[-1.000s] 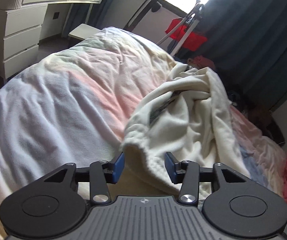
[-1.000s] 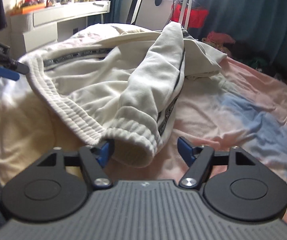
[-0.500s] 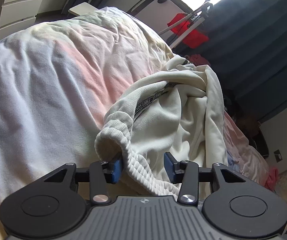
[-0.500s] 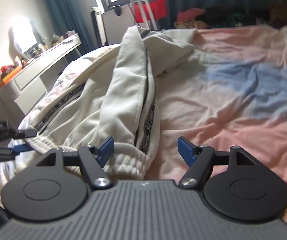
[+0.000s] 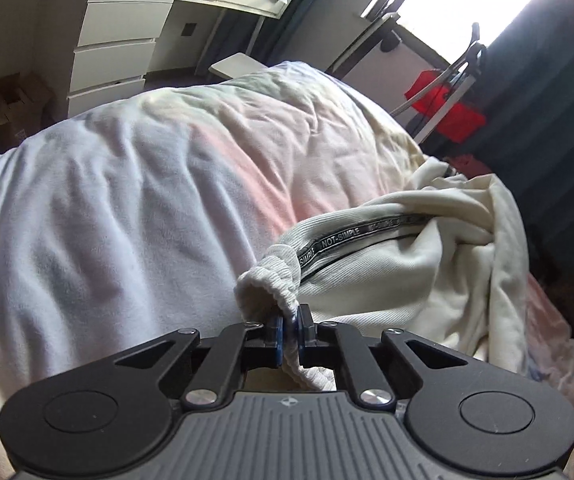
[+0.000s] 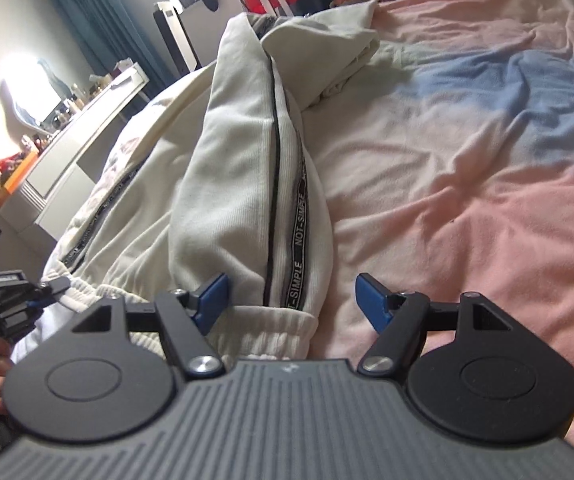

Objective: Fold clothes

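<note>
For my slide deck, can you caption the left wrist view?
Left gripper shut on the ribbed cuff of cream trousers lying on a bed.

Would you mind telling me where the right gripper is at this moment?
In the right wrist view, the right gripper sits low at centre, open, with the cream garment's ribbed cuff between its fingers on the pink bedcover.

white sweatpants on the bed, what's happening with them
A person with a handheld gripper in each hand is folding cream sweatpants that lie bunched on a pastel bedspread. The left gripper is shut on the ribbed cuff of one leg. The right gripper is open, with the other leg's cuff between its fingers but not clamped. The pants are not yet laid flat.
</note>
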The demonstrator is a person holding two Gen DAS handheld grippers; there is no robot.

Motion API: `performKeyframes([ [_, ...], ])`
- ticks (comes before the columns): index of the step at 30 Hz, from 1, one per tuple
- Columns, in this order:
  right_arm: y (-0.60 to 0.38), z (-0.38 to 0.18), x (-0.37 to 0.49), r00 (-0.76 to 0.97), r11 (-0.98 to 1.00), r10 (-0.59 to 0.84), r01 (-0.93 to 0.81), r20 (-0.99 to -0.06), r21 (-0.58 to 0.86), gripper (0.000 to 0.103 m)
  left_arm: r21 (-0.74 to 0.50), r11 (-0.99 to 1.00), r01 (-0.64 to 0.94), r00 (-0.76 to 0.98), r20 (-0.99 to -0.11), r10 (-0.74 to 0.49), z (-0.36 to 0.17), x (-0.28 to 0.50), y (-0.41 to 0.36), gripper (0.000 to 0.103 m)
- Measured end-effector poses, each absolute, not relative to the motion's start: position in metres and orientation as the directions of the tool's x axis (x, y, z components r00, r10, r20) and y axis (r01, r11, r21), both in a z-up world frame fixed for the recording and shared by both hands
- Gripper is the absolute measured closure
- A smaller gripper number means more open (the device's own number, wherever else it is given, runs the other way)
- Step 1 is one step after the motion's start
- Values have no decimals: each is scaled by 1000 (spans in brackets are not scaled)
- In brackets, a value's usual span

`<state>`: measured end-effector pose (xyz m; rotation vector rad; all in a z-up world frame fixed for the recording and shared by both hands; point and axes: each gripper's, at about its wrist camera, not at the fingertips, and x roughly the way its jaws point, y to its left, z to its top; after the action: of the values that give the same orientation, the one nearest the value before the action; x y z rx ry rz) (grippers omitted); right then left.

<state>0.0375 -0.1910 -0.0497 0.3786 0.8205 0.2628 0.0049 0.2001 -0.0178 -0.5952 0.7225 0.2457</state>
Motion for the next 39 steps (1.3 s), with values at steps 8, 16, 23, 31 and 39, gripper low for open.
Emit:
performKeyframes([
  [8,-195,-56,37,653,887,376,-46,-658,460,31,-358,864,-353,719,-695,5,-11,-10,190,87],
  [16,-210,-66,34,625,787,468,28,-625,617,29,-366,845,-391,726,-687,39,-4,-25,194,42],
  [23,-216,-81,43,604,703,528,82,-597,706,29,-399,809,-431,722,-691,44,-16,-6,202,28],
  [31,-209,-79,54,627,609,628,-27,-461,793,13,-411,821,-397,740,-673,21,-24,17,202,55],
  [39,-194,-84,53,608,746,550,-50,-572,664,57,-366,850,-380,731,-681,34,-19,27,197,85],
])
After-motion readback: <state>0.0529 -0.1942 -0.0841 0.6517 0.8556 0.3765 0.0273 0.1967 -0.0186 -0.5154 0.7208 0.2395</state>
